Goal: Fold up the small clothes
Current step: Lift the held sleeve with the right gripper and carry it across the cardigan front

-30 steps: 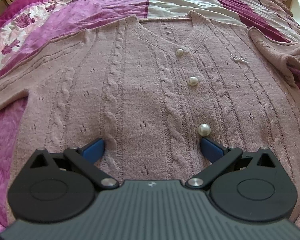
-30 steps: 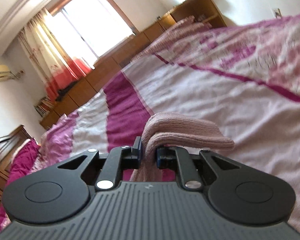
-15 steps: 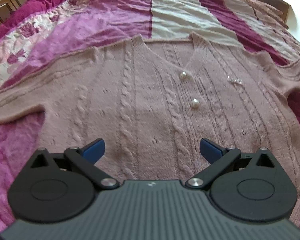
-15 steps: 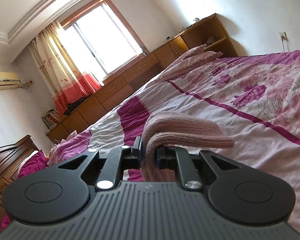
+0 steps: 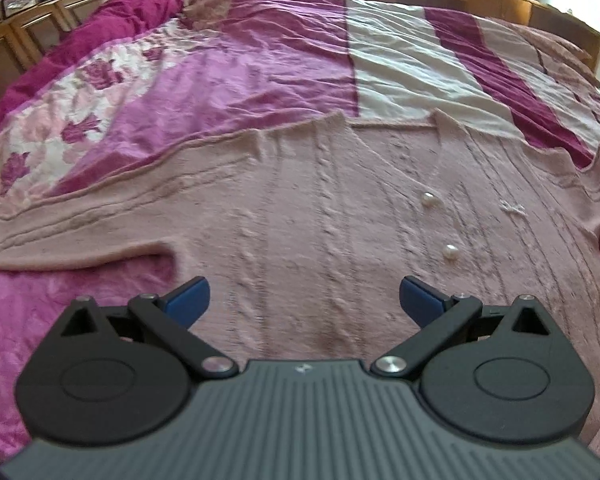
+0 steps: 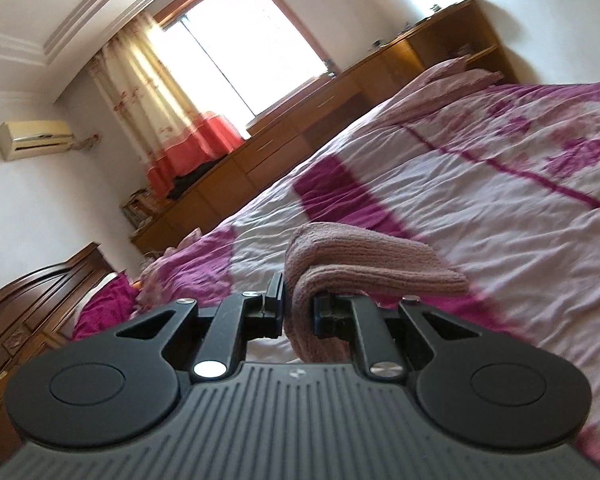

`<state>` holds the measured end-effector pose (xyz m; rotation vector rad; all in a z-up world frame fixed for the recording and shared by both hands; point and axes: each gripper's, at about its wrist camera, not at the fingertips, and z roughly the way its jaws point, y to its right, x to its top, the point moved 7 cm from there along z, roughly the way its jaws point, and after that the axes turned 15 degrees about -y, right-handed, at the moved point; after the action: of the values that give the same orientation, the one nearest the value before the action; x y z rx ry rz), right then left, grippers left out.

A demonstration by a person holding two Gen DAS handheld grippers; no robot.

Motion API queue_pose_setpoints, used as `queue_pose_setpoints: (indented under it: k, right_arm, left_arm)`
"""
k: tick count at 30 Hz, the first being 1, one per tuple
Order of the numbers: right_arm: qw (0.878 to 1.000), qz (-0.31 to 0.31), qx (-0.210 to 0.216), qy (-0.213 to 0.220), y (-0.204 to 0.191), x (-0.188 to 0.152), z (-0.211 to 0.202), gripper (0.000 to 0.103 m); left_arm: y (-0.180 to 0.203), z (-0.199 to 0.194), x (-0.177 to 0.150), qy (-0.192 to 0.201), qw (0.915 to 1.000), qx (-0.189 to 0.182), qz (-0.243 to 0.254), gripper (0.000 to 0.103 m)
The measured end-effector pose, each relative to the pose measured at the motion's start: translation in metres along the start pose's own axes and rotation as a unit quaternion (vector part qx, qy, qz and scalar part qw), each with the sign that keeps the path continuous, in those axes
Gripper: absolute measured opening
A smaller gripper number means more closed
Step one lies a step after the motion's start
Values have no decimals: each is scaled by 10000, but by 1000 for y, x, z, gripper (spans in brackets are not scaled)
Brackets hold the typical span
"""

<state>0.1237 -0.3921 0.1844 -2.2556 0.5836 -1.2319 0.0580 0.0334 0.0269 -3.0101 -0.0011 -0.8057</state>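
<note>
One cardigan (image 5: 300, 216) flat on bed (image 5: 236, 68) | soft, floppy knit, grab edges | left hand-held gripper (image 5: 303, 300) wide open, empty | right hand-held gripper (image 6: 298, 312) clamped on sleeve (image 6: 372, 264), lifted

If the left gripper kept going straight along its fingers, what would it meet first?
Most likely the pink cardigan spread on the bedspread: the open left gripper points at its knit front, left of the pearl buttons. Depth is unclear.
</note>
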Motion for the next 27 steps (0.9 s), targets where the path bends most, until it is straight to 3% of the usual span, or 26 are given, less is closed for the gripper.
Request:
queue_pose_setpoints:
  k: [9,16,21,27]
  right_arm:
    - [9990,-166,352,-222,-95,-39,40,14]
    - [9967,-252,466,-613,-149,-95,91,14]
    - [9935,-321,447,-1000,-164,-138,128,14]
    - [9889,-327,409,-1388,-156,-173,164,14]
  left_arm:
    - [-44,-9,2,104,9990,173,-405,103]
    - [-71,-13,0,136,9972,262,-682,103]
    - [-82,-16,-2,170,9964,326,-763,103]
    - [-97,-24,-1,310,9951,491,-806,103]
